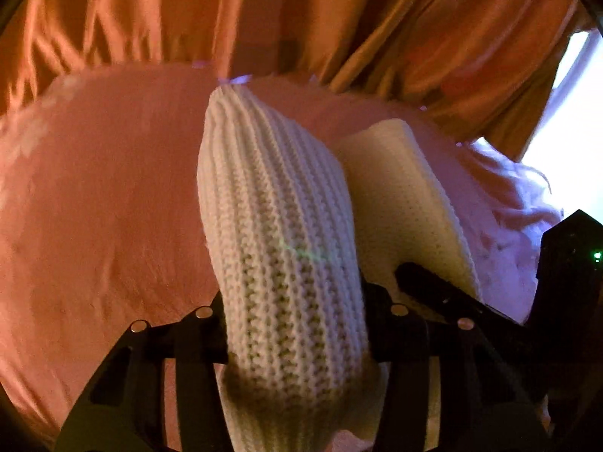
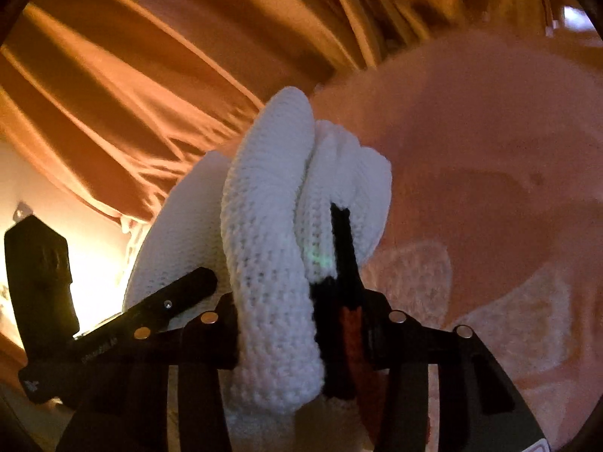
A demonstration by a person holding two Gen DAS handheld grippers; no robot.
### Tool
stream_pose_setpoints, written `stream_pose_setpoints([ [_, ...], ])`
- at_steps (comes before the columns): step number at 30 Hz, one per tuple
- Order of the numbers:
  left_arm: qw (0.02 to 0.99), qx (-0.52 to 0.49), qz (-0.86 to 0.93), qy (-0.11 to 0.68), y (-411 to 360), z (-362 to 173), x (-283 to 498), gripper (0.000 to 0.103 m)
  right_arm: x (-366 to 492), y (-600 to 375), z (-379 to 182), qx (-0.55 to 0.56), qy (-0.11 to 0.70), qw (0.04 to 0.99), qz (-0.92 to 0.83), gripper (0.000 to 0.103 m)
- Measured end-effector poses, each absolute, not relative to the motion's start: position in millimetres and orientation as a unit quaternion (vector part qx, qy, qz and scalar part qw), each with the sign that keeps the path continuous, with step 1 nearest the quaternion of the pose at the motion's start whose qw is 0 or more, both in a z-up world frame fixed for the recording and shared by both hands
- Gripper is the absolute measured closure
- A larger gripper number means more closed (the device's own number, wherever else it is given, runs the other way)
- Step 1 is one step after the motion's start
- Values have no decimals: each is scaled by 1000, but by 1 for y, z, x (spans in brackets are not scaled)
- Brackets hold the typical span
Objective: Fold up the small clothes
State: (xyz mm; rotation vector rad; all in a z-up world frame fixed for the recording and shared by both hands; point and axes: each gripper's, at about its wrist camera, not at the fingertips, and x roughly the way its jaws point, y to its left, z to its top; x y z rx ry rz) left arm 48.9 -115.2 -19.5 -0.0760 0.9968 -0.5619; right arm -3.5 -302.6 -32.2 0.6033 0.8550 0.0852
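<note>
A white ribbed knit garment (image 1: pixel 279 226) rises in a thick fold from between the jaws of my left gripper (image 1: pixel 294 309), which is shut on it; the knit hides the fingertips. A second, smoother fold (image 1: pixel 407 196) runs to the right, where a black finger of my right gripper (image 1: pixel 433 286) meets it. In the right wrist view the same knit (image 2: pixel 271 233) is bunched in my right gripper (image 2: pixel 286 256), which is shut on it, with one dark finger (image 2: pixel 341 241) showing against the cloth. The left gripper (image 2: pixel 181 293) holds the garment's edge at lower left.
A fuzzy pink blanket (image 1: pixel 94 207) (image 2: pixel 490 143) covers the surface beneath the garment. Orange curtains (image 1: pixel 339 19) (image 2: pixel 132 75) hang close behind it. A bright window opening (image 1: pixel 576 132) lies at the far right of the left wrist view.
</note>
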Motion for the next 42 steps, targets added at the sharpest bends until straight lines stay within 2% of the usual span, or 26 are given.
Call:
stream_pose_setpoints([
  [10,871,-21,-321,371,-99,90,-1,56,-73,-282,88,250,288,924,37,59],
  [16,898,-12,-343,274,-64,163,-35,56,-103,-243,162,205,209,954,58,59],
  [19,911,-15,-337,237,-39,186,-45,55,-104,-215,190,180,182,963,83,58],
  [25,930,-24,-305,202,23,201,-30,53,-76,-160,208,142,171,967,123,58],
  [29,936,-27,-281,208,65,185,-2,52,-37,-125,190,146,191,958,159,57],
  [33,933,-27,-269,237,99,148,35,49,9,-102,142,161,232,943,176,53],
  [35,930,-26,-255,264,110,110,62,45,37,-92,94,162,268,934,174,44],
  [36,928,-28,-244,282,116,82,78,43,50,-90,65,159,289,929,169,43],
  [39,915,-37,-187,355,133,0,119,42,71,-92,-25,137,374,910,117,46],
  [40,908,-43,-146,390,142,-34,130,45,71,-95,-48,132,401,902,96,49],
  [42,902,-53,-118,412,156,-61,128,45,62,-107,-74,162,427,885,94,52],
])
